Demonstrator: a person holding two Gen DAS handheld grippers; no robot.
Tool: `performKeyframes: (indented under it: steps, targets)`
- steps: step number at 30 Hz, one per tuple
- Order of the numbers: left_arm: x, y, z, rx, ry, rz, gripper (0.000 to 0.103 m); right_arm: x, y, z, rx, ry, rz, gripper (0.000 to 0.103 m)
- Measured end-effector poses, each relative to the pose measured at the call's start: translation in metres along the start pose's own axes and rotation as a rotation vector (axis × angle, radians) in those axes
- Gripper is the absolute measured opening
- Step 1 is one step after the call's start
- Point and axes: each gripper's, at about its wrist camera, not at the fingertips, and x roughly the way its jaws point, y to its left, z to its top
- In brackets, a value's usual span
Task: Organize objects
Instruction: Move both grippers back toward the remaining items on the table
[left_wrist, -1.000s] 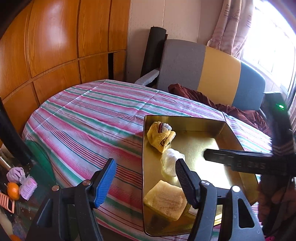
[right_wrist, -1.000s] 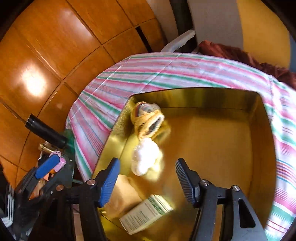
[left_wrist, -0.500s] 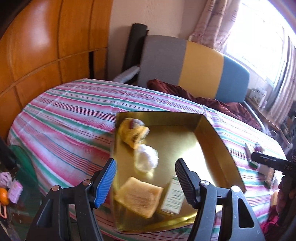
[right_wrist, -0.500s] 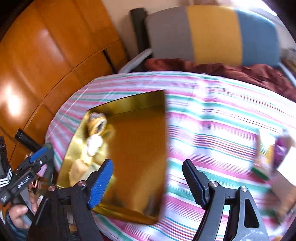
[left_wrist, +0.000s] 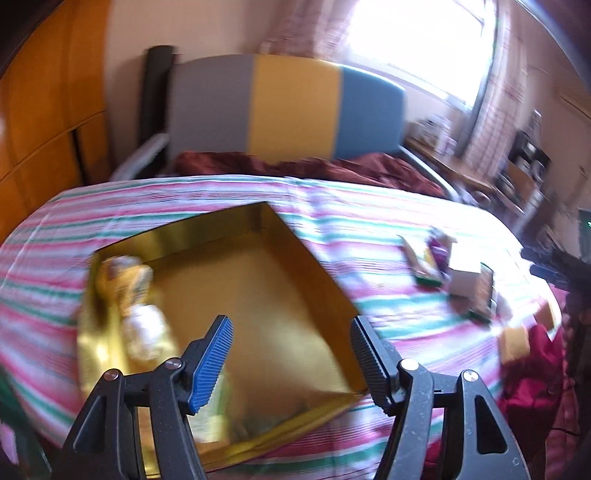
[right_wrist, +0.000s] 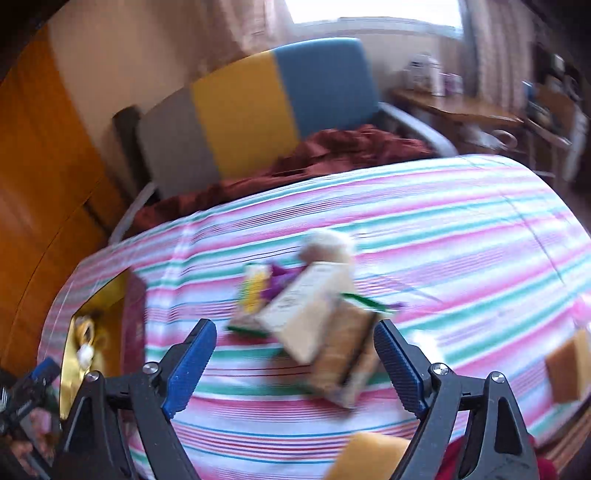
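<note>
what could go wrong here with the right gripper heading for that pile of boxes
The pile of boxes overlaps and leans, so closing the open right gripper could catch two items or knock others aside. The gold tray sits near the bed's edge by the open left gripper; a bump might tip it off.

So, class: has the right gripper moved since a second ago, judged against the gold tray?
Yes. The right gripper has swung rightward: the gold tray, earlier filling its view, now sits at the far left edge, and the pile of boxes lies ahead.
</note>
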Motion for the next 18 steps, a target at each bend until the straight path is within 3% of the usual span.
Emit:
performKeyframes:
  steps: [3, 7, 9, 18]
  targets:
    - [0.015, -0.031, 0.009, 0.06, 0.025, -0.075, 0.067, 0.0, -0.038, -0.001, 0.118, -0.021, -0.019, 0.088]
    - [0.034, -0.07, 0.018, 0.128, 0.06, -0.166, 0.067, 0.001, -0.072, -0.005, 0.296, -0.039, 0.051, 0.088]
    - [0.044, -0.087, 0.022, 0.15, 0.078, -0.207, 0.067, -0.005, -0.076, -0.004, 0.314, -0.079, 0.071, 0.089]
    - [0.102, -0.16, 0.049, 0.196, 0.172, -0.384, 0.067, -0.004, -0.072, -0.003, 0.324, -0.092, 0.128, 0.091]
